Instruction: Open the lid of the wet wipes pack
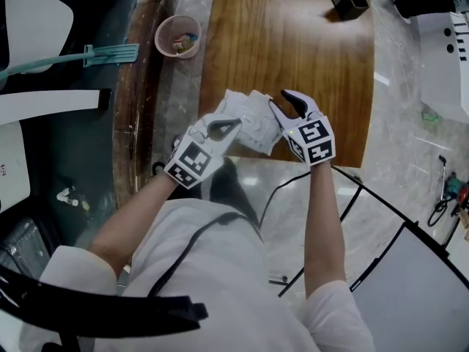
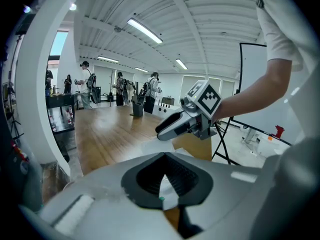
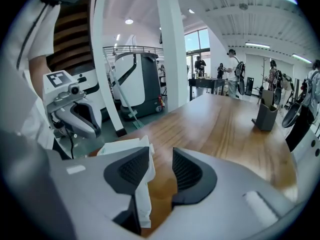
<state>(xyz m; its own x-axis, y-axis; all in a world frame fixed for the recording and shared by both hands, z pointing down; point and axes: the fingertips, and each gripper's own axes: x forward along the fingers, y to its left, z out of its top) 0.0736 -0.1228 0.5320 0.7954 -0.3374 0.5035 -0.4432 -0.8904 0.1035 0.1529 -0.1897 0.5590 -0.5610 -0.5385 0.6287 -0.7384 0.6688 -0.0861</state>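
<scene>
At mid-frame of the head view, hung the white pack [image 1: 249,119] between both claws, over the near edge of the table [image 1: 293,42]. Placed the left gripper [image 1: 223,128] at the pack's lower left and the right gripper [image 1: 287,105] at its upper right, yet gave no clear look between either pair of jaws.

From the left gripper view, settled that for the left gripper [image 2: 167,184]: jaws drawn together to a narrow wedge, pinching a thin white strip of the pack with a small green spot on it. Caught the rest of the pack [image 2: 152,145] only as a pale patch past the jaws, with the right gripper [image 2: 172,126] above it near centre frame.

From the right gripper view, read the right gripper [image 3: 160,156] as parted, with bare wood showing through the gap. Showed the pack [image 3: 142,194] lying against the left-hand pad and clear of the other. Put the left gripper [image 3: 82,121] at the left of the frame.

Showed a basket [image 1: 178,35] at upper left in the head view alone. Showed a dark holder [image 1: 350,4] at the top there and again at the right of the right gripper view [image 3: 265,115]. Left the people [image 2: 152,91] far back in the left gripper view too small to describe.

Could not tell a lid from the crumpled white of the pack in any view.
</scene>
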